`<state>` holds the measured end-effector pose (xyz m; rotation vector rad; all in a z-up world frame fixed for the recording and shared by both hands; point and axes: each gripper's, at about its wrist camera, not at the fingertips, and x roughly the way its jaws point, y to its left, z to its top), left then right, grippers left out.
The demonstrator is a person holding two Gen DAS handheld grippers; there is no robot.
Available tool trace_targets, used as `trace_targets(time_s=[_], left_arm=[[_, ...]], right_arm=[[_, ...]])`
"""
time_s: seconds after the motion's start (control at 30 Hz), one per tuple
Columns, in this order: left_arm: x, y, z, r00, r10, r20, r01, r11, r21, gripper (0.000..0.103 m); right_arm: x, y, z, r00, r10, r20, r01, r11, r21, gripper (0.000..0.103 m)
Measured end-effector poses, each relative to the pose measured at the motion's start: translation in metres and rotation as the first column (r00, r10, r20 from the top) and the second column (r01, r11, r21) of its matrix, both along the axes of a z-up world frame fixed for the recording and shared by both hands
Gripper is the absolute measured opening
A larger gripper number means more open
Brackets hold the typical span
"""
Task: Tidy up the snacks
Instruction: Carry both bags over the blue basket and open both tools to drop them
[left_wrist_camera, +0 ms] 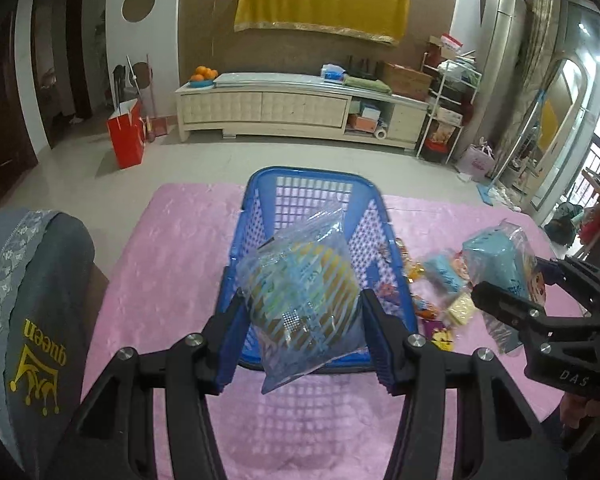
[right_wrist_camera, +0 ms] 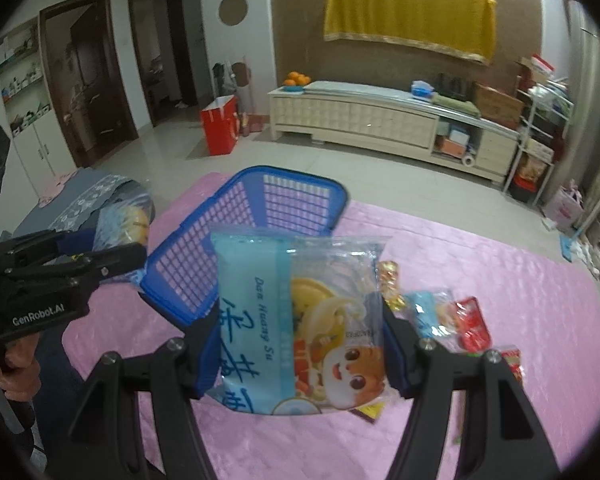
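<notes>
Pink glossy cloth-covered surface (right_wrist_camera: 480, 280) carrying blue perforated plastic basket (left_wrist_camera: 260, 192), set near the far edge. Left tool (left_wrist_camera: 304, 344) pinching clear striped snack bag (left_wrist_camera: 300, 300), held above basket's near rim. Right tool (right_wrist_camera: 296, 354) clamped on light-blue cartoon-printed snack packet (right_wrist_camera: 300, 320), raised just right of basket. Small loose wrapped snacks (right_wrist_camera: 452, 316) lying on surface beside basket's right wall.

Lighting: soft, even indoor light, brightest at the glass doors (left_wrist_camera: 572, 120), probably daylight. Glare: pale sheen on the pink cloth (left_wrist_camera: 172, 248). Shadows: faint. Distortion: strong fisheye bending, dark vignetted corners. Focus: mild blur on the loose snack packets (right_wrist_camera: 456, 316); doorways (right_wrist_camera: 88, 76) dim.
</notes>
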<state>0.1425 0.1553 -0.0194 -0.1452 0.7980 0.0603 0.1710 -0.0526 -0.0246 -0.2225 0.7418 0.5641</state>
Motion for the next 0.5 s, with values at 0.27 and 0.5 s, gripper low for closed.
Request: trace_targets(time_s=[0.27, 0.5], left_arm=[[0.027, 0.019, -0.026, 0.998, -0.028, -0.059, 0.028, 1.000, -0.014, 0.052], [0.045, 0.015, -0.050, 0.990, -0.094, -0.107, 0.095, 0.996, 0.000, 0.052]], right_arm=[[0.015, 0.044, -0.017, 0.998, 0.058, -0.030, -0.059, 0.997, -0.050, 0.070], [0.026, 0.062, -0.035, 0.995, 0.077, -0.060, -0.083, 0.991, -0.104, 0.070]])
